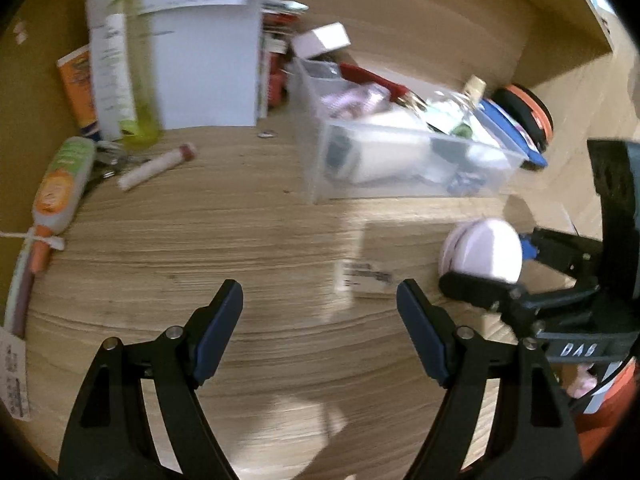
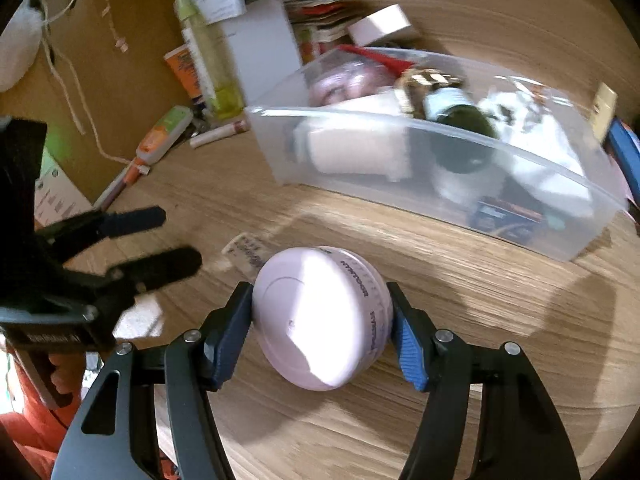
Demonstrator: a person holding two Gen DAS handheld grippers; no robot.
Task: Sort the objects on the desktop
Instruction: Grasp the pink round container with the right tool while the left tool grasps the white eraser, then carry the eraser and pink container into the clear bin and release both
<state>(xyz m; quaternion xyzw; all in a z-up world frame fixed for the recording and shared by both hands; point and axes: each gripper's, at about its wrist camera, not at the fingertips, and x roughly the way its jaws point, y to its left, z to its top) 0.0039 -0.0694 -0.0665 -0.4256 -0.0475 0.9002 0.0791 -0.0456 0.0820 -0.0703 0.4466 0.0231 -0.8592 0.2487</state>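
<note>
Pink round case (image 2: pixel 320 316) clamped between right tongs (image 2: pixel 320 334) (left tongs (image 1: pixel 320 332) wide, holding nothing)

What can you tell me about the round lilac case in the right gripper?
The lilac case is a smooth, glossy plastic disc with dark lettering around its rim and a faint curved seam on its face. It is closed, tilted on edge, and clamped across its rim by the right gripper, above the wooden desk, short of the clear bin.
</note>
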